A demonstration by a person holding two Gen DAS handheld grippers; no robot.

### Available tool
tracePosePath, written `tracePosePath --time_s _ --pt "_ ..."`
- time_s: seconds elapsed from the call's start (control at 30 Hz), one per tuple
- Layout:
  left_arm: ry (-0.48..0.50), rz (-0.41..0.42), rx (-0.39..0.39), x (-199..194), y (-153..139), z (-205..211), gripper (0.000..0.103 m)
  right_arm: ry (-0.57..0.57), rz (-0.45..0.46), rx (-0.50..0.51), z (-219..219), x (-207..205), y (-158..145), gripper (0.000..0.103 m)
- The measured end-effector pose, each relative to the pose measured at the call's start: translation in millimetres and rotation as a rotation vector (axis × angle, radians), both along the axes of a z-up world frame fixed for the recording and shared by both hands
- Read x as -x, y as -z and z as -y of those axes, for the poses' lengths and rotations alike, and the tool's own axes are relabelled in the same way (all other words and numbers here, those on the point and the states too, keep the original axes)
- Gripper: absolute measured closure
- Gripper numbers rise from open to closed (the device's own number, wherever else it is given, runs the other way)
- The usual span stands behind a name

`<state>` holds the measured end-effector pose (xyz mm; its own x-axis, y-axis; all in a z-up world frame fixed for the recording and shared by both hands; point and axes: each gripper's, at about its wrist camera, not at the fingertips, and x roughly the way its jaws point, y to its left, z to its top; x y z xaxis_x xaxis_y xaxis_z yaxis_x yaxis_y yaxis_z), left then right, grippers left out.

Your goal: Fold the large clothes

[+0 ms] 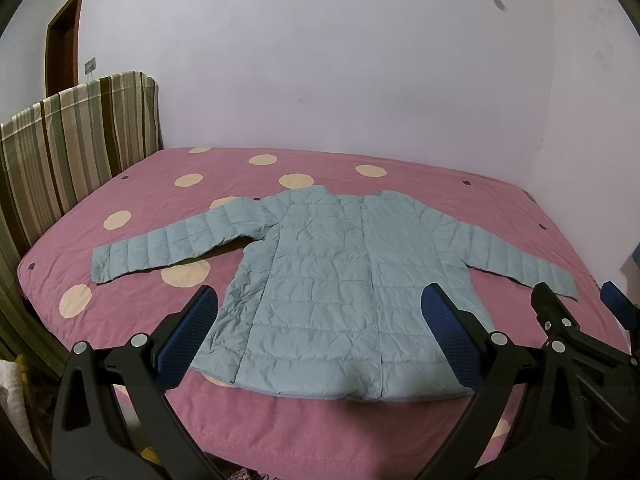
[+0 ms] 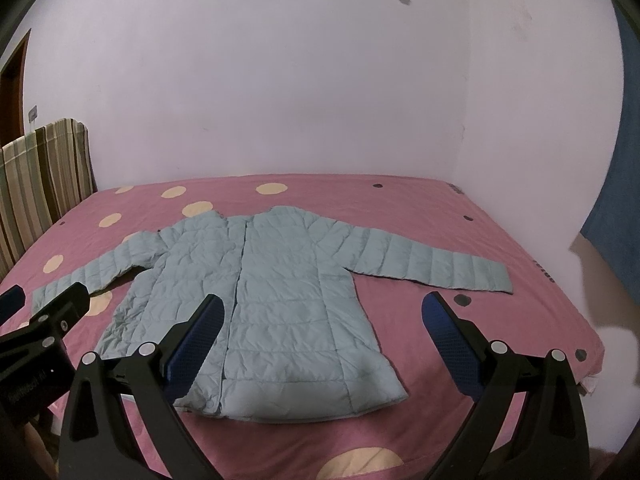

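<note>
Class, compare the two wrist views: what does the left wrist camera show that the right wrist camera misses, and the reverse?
Left wrist only: the tall brown wooden door in full, and the right gripper at its edge.
Right wrist only: a dark blue cloth hanging on the right, and the left gripper.
Both: the pale blue quilted jacket spread flat on the pink dotted bed cover, and the striped headboard.
</note>
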<state>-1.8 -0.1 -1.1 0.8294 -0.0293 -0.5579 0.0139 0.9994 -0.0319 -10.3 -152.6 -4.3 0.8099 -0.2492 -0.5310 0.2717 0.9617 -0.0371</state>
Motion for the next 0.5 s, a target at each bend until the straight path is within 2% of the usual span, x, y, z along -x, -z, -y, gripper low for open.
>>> tracePosePath --time_s 0.5 --pt "-0.007 -0.009 -0.004 4.5 1.7 -7.0 0.002 -0.019 -0.006 -0.003 -0.1 -0.2 1.2 0.005"
